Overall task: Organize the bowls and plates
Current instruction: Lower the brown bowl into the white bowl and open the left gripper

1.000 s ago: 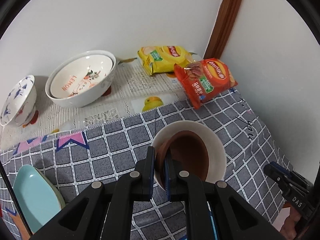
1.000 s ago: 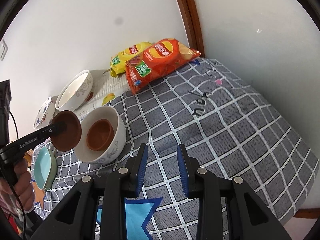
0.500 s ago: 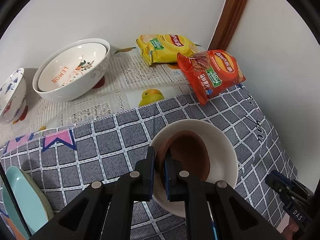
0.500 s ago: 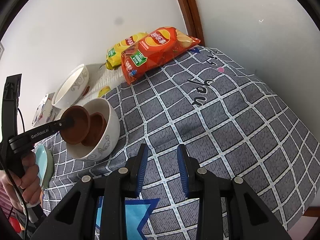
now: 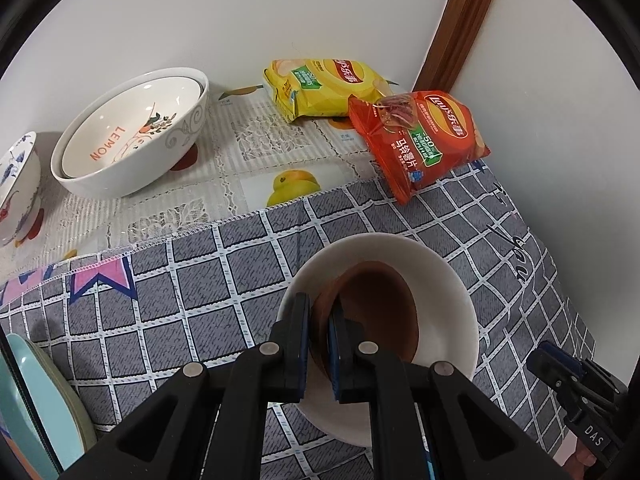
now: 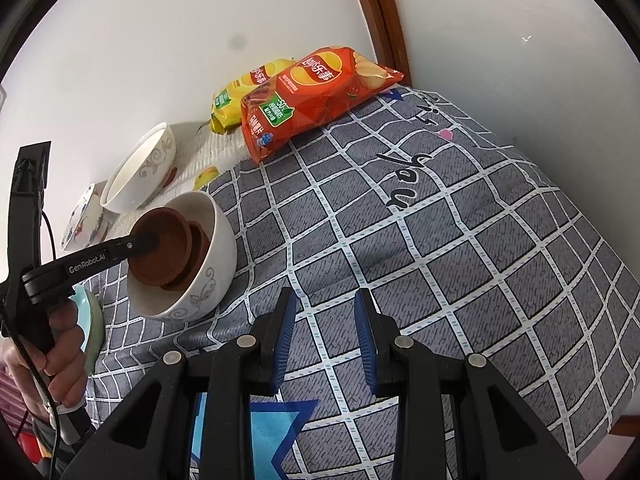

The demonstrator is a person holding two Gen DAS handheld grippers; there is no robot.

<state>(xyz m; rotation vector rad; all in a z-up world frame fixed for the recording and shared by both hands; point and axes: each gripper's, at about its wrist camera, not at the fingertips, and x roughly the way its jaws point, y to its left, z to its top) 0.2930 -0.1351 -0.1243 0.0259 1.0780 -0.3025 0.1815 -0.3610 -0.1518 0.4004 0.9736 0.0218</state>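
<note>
Left gripper is clamped on the near rim of a brown bowl. The bowl is tilted on edge inside the white bowl, leaning over a second brown bowl nested there. Right gripper is spread, holding nothing, just right of the white bowl. Lemon bowl sits far left.

The teal plate at 8 o'clock is cut by the frame edge. The gripper hides the brown bowl's near rim. The patterned bowl at 9 o'clock is cut off.
</note>
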